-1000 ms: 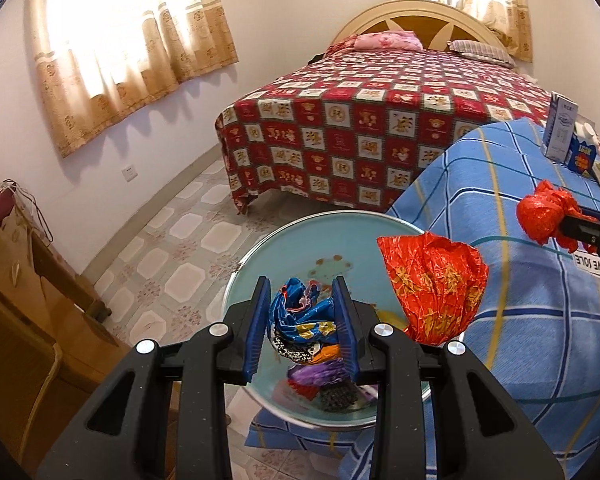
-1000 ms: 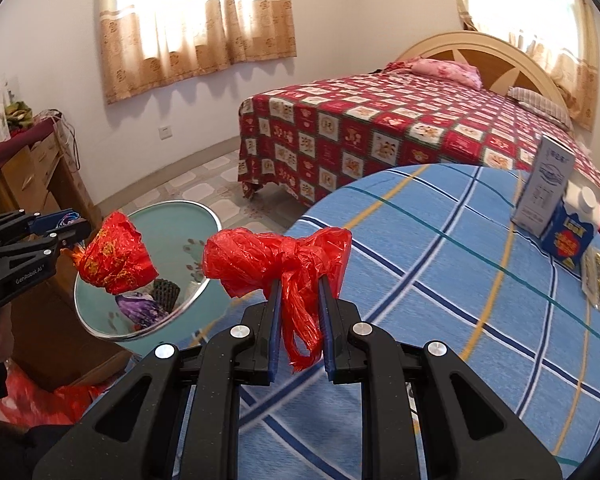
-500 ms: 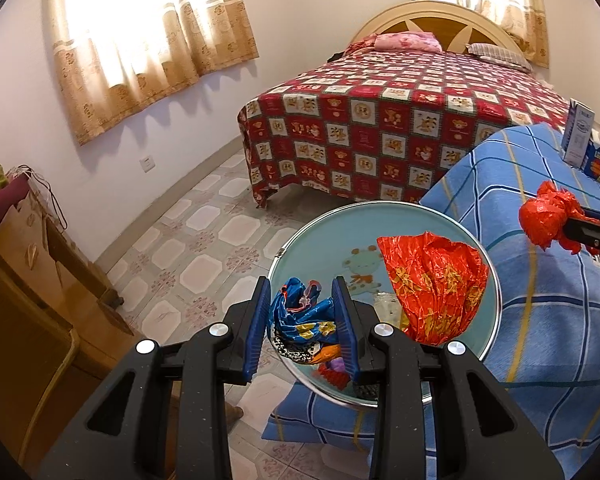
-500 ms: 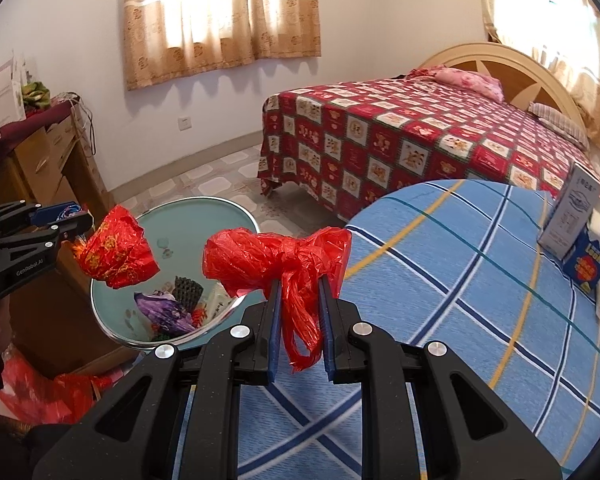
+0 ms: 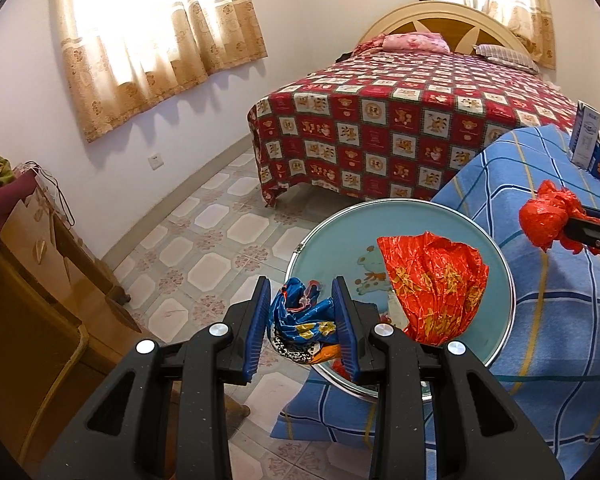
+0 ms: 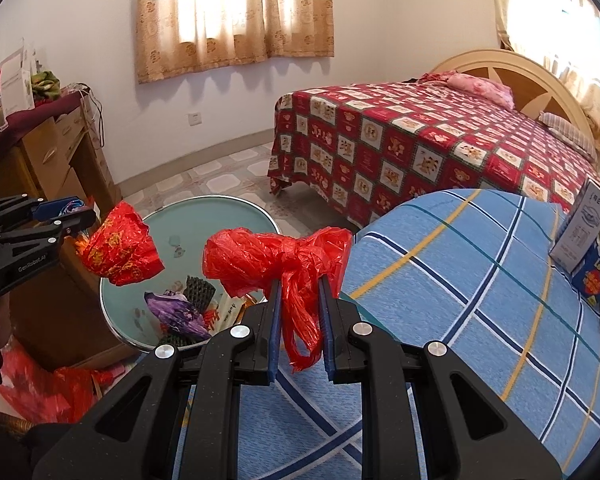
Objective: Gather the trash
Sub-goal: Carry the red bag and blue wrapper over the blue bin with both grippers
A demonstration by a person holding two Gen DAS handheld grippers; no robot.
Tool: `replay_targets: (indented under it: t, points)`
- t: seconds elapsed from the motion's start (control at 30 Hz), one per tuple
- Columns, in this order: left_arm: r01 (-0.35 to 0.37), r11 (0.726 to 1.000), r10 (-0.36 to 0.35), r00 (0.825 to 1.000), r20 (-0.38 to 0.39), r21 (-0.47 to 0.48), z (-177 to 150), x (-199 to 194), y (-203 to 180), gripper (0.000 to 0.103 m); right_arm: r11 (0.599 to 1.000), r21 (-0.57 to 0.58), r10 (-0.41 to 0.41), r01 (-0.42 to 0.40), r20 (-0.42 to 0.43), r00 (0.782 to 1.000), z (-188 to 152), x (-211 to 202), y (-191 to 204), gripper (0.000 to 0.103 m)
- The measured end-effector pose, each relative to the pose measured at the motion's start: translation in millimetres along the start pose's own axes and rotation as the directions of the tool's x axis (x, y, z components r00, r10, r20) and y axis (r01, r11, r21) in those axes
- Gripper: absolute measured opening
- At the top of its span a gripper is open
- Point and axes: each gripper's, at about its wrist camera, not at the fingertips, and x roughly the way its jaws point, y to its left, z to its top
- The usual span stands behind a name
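My left gripper (image 5: 303, 300) is shut on a crumpled blue wrapper (image 5: 300, 320), with a red-and-gold foil wrapper (image 5: 432, 288) hanging at its right side. It is held by the left rim of the round light-blue trash bin (image 5: 496, 344). The bin (image 6: 236, 216) holds several wrappers. My right gripper (image 6: 299, 304) is shut on a knotted red plastic bag (image 6: 276, 260) and holds it over the blue plaid bedspread (image 6: 460, 304), just right of the bin. The right gripper's bag shows in the left wrist view (image 5: 544, 220). The left gripper shows in the right wrist view (image 6: 76, 216).
A bed with a red patchwork cover (image 5: 400, 120) stands behind. A wooden cabinet (image 5: 40, 280) is at the left. Cartons (image 6: 588, 240) stand on the blue bedspread at the right. The floor is tiled (image 5: 204, 248). A red bag (image 6: 44, 384) lies on the floor.
My left gripper has drawn back to the left with its wrappers, from over the bin's middle to its left rim. The right gripper has swung left toward the bin, still holding the red bag.
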Motion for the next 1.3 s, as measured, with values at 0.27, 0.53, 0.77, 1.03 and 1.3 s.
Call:
replay_targets:
  t: [0.27,0.53,0.77,1.03,1.3]
  points:
    - [-0.021,1.0,0.021,1.0,0.001,-0.006,-1.9,-0.3,7.5,0.032,1.0,-0.008,0.006,-0.006,-0.001,1.0,1.7,3.9,4.5,0.018]
    - [-0.043,0.999,0.043,0.999,-0.004,-0.015,-3.9,2.0,15.7,0.032,1.0,-0.021,0.011,-0.011,-0.008,1.0,4.6,8.8,9.2,0.018]
    - [-0.055,0.998,0.055,0.998,-0.012,-0.031,-4.6,4.5,25.0,0.032,0.999,-0.035,0.015,-0.015,-0.012,1.0,6.9,12.5,12.8,0.018]
    - [-0.064,0.998,0.064,0.998,-0.017,-0.029,-7.3,6.0,28.5,0.033,0.999,-0.047,0.02,-0.02,-0.015,1.0,8.5,16.2,17.3,0.018]
    - [-0.09,0.995,0.089,0.996,-0.011,-0.035,-7.8,6.3,35.9,0.033,0.997,-0.066,0.03,-0.031,-0.016,0.999,13.7,19.5,26.8,0.018]
